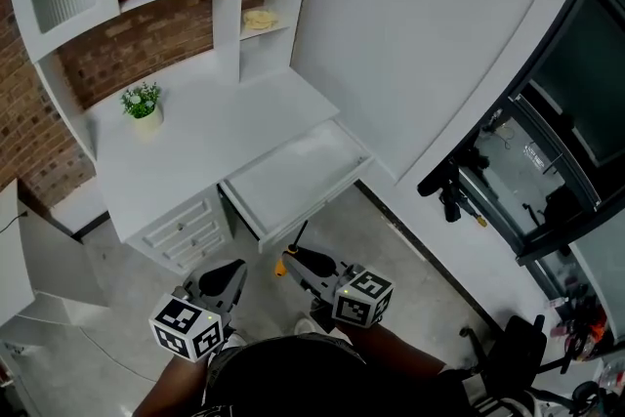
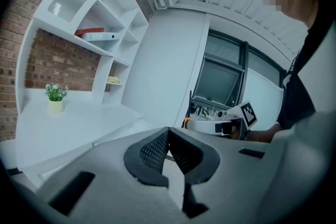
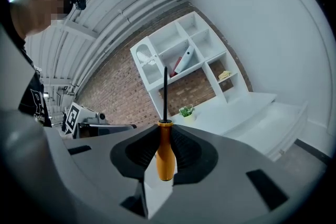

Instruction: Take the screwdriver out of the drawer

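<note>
Holds screwdriver [image 3: 166,157] in right gripper [image 3: 165,139], clear of open drawer [image 1: 293,176]; left gripper [image 2: 168,139] closed on nothing. Looks essentially finished.

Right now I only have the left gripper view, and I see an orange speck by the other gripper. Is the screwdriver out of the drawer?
Observer: Yes. The right gripper has its tongs shut on the screwdriver, gripping the orange handle, with the shaft pointing away from it.
Operator: And the drawer?
Observer: The head view shows the drawer open under the desk top, with nothing visible inside.
Operator: Is that gripper over it?
Observer: No, it is in front of the drawer, above the floor.
</note>
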